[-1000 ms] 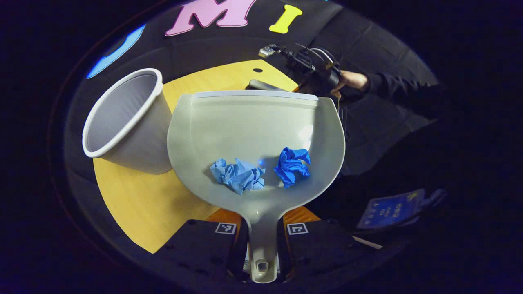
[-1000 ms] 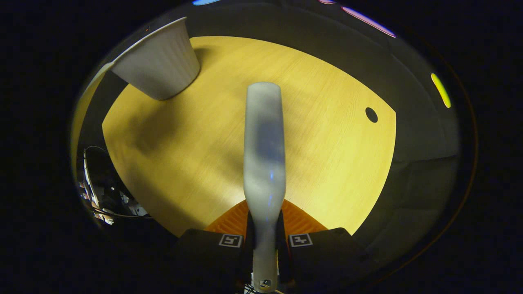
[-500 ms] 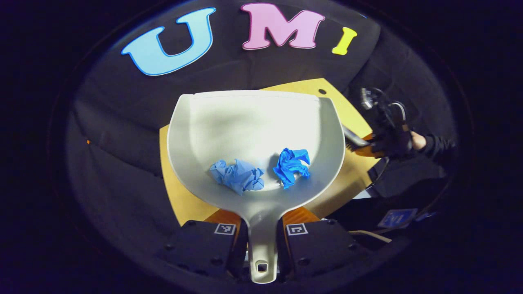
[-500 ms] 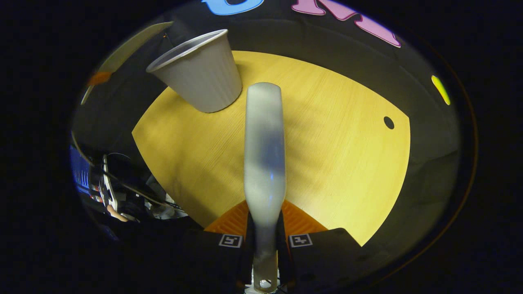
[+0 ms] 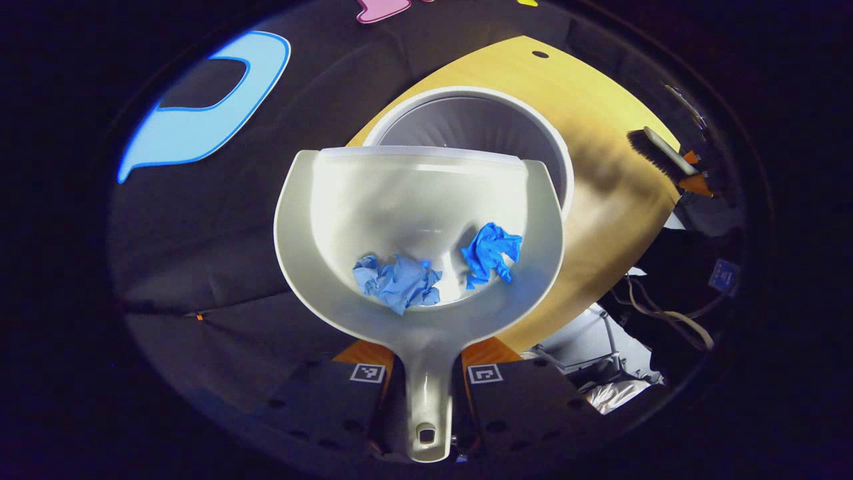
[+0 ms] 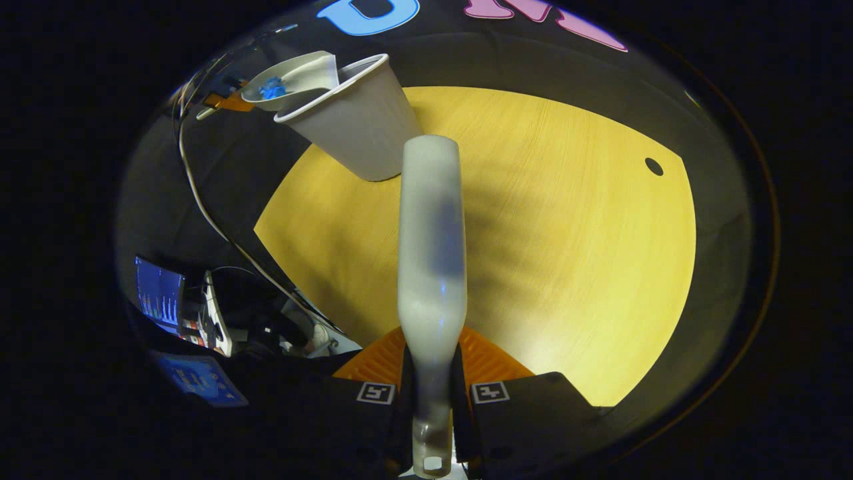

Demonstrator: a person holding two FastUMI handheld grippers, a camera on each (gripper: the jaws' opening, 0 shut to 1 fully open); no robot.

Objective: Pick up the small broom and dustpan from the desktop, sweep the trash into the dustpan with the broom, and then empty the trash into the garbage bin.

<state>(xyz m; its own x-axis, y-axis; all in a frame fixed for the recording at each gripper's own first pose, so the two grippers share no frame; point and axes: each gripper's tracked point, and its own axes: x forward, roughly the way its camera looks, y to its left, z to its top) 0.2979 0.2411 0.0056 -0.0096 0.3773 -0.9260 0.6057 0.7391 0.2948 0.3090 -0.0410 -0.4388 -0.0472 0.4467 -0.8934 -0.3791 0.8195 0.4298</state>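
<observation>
My left gripper (image 5: 430, 363) is shut on the handle of the pale grey dustpan (image 5: 373, 200), which hangs over the open mouth of the grey garbage bin (image 5: 480, 120). Two crumpled blue paper balls (image 5: 398, 281) (image 5: 492, 252) lie in the pan near its back wall. In the right gripper view the dustpan (image 6: 296, 75) tilts at the rim of the bin (image 6: 356, 123), far left. My right gripper (image 6: 432, 381) is shut on the broom's grey handle (image 6: 430, 253) above the yellow wooden desktop (image 6: 566, 253). The broom head (image 5: 656, 153) with dark bristles appears at the right of the left gripper view.
The bin stands at the desktop's edge (image 5: 600, 220) by the black cloth wall. A round cable hole (image 6: 654, 166) sits at the far right of the desk. Cables (image 6: 200, 200), a screen (image 6: 160, 293) and other gear lie beyond the desk's left side.
The left gripper has carried the dustpan up over the bin's mouth and tipped it toward it; the paper balls have shifted slightly. The right gripper with the broom has barely moved.
</observation>
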